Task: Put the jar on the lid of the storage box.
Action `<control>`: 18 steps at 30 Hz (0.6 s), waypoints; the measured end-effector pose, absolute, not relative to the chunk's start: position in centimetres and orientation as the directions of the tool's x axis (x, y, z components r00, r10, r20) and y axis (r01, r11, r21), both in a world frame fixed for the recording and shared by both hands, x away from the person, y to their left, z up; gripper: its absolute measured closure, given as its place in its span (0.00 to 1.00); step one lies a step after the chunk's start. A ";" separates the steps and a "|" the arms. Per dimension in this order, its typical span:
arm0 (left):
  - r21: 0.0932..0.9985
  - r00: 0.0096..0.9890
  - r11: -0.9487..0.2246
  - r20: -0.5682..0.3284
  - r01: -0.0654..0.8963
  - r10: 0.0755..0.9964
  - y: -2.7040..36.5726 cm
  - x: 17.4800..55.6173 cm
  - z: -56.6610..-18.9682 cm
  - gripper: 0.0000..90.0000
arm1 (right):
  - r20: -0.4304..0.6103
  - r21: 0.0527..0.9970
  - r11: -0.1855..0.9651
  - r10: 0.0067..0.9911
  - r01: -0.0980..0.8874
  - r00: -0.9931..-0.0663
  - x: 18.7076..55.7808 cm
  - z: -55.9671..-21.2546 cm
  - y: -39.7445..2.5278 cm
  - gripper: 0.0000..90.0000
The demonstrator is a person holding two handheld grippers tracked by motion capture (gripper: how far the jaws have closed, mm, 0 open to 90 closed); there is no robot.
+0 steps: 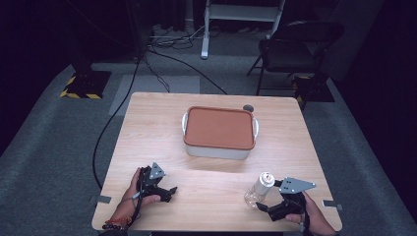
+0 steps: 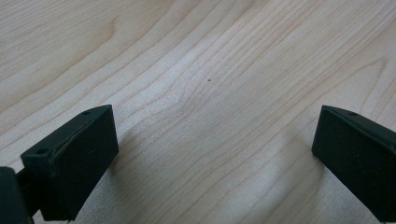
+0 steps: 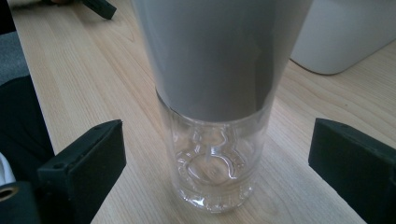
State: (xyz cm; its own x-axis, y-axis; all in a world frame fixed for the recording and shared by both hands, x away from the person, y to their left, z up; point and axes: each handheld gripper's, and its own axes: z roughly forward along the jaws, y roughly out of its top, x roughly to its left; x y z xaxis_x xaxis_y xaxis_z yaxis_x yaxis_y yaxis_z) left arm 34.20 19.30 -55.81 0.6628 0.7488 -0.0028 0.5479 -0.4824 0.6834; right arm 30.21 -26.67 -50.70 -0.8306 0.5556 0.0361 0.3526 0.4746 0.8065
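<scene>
Two hand-held grippers, all black, blocky square-ended jaws with small screw holes on the top faces. Left gripper (image 1: 164, 191) and right gripper (image 1: 268, 209) each carry a grey three-cornered plate with dark holes; a thin black cable trails from each. Dark beaded bracelet (image 1: 116, 225) on left wrist, no sleeves.
</scene>
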 end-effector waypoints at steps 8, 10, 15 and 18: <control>0.683 0.663 -0.483 -0.003 0.548 0.749 19.3 34.2 -55.8 0.00 | 0.050 0.822 0.442 0.571 0.358 -0.819 30.2 -50.7 -26.1 0.08; 0.683 0.663 -0.483 -0.003 0.548 0.749 19.3 34.2 -55.8 0.00 | 0.053 0.828 0.431 0.578 0.359 -0.814 30.2 -50.7 -26.0 0.10; 0.683 0.666 -0.486 -0.002 0.546 0.746 19.3 34.2 -55.8 0.00 | 0.048 0.835 0.421 0.587 0.355 -0.809 30.2 -50.7 -25.7 0.15; 0.683 0.670 -0.488 -0.002 0.543 0.743 19.3 34.2 -55.8 0.00 | 0.053 0.841 0.408 0.593 0.357 -0.803 30.2 -50.8 -25.6 0.16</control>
State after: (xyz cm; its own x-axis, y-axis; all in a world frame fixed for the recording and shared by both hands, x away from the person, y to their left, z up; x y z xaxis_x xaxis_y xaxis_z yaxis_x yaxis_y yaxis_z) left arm 34.19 19.29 -55.81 0.6697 0.7427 -0.0016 0.5433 -0.4885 0.6828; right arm 30.18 -25.55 -50.85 -0.8033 0.5933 0.0530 0.3566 0.4077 0.8406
